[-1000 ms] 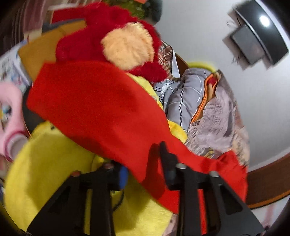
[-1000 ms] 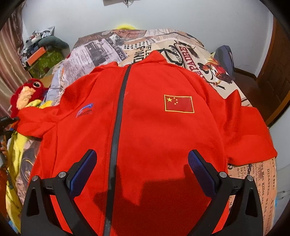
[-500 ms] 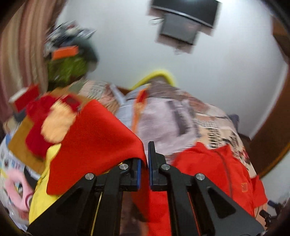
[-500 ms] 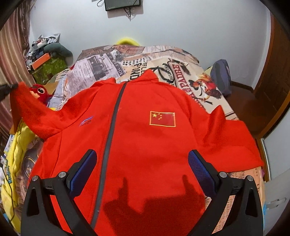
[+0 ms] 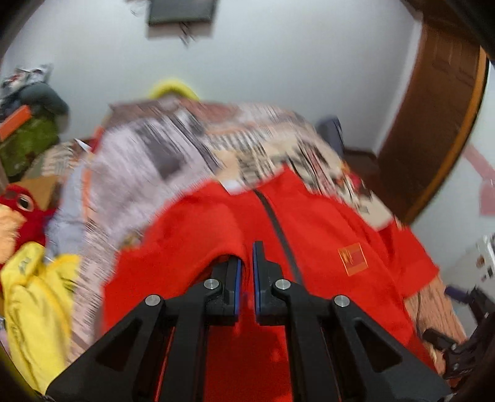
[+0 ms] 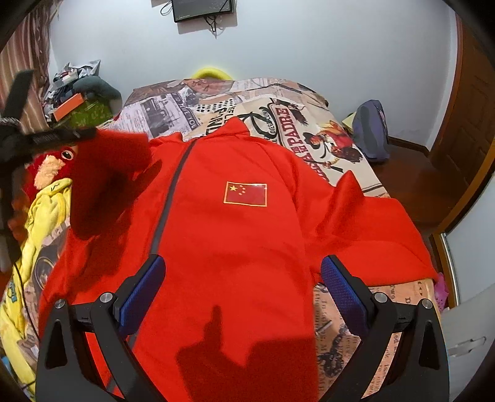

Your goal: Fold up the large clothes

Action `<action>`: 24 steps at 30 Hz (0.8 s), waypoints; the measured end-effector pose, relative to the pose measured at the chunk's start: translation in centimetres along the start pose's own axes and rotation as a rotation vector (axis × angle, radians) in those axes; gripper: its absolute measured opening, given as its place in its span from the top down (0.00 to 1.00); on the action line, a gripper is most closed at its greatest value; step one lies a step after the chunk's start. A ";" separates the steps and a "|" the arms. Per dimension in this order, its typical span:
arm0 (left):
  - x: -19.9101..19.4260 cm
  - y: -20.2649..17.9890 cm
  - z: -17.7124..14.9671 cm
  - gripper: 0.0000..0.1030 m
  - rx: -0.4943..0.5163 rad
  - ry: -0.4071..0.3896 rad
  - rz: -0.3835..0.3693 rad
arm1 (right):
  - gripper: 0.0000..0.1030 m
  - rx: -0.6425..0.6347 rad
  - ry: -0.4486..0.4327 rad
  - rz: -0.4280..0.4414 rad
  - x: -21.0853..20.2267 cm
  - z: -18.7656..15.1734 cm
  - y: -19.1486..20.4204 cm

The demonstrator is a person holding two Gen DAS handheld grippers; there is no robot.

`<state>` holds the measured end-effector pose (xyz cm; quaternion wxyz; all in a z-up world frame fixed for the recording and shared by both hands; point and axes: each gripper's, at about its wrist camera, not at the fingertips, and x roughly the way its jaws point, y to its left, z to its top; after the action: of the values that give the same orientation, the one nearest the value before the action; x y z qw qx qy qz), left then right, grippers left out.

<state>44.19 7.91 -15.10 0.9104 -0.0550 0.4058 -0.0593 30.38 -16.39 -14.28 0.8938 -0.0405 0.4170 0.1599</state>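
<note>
my left gripper [image 5: 246, 272] pinches a sleeve [image 6: 105, 182] lifted at the frame's left, my right gripper [image 6: 241, 297] hangs spread wide over the red jacket [image 6: 222, 235] lying across the bed [image 6: 309, 123].

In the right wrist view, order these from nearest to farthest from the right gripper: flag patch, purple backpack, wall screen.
1. Flag patch on the red zip-up jacket, just ahead of the right gripper.
2. Purple backpack, right of the bed.
3. Dark wall screen, top of view.
</note>
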 end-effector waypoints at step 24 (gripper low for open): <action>-3.5 7.0 -9.7 0.39 -0.093 0.108 0.103 | 0.03 -0.230 0.005 0.028 1.6 2.8 8.6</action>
<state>35.06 14.81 -20.03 0.8856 -0.0731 0.4587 0.0034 30.65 -7.27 -13.11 0.8798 -0.1375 0.3988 0.2193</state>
